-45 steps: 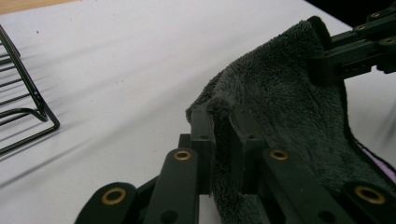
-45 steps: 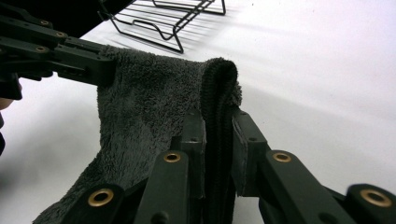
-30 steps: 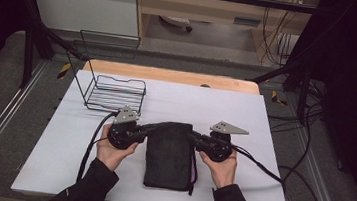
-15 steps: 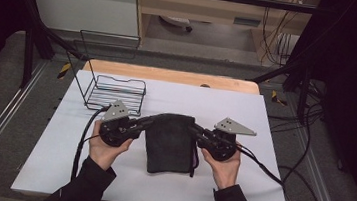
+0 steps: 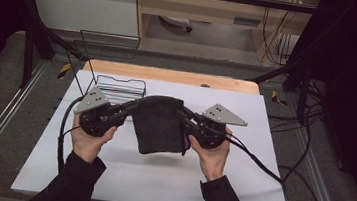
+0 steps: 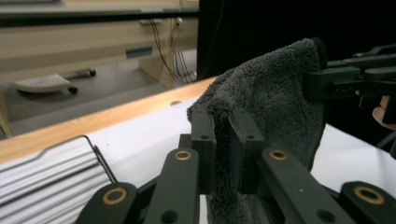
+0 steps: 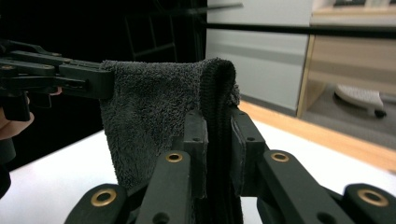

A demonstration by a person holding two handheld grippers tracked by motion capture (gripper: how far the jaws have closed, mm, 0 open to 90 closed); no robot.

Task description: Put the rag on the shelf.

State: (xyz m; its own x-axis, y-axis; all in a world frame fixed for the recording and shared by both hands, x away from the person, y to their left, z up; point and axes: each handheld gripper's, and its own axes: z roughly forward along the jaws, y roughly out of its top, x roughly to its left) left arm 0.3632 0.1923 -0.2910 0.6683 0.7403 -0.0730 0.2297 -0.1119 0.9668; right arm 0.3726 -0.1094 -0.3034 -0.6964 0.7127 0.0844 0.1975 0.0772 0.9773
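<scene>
The dark towel (image 5: 160, 123) looked soft, light and limp; the left tool (image 6: 223, 140) and right tool (image 7: 218, 140) each pinched a top corner, the sensible hold.

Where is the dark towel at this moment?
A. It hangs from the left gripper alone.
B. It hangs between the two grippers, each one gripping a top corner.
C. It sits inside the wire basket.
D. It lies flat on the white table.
B: the dark towel hangs above the table, with the left gripper and the right gripper each clamped on an upper corner.
</scene>
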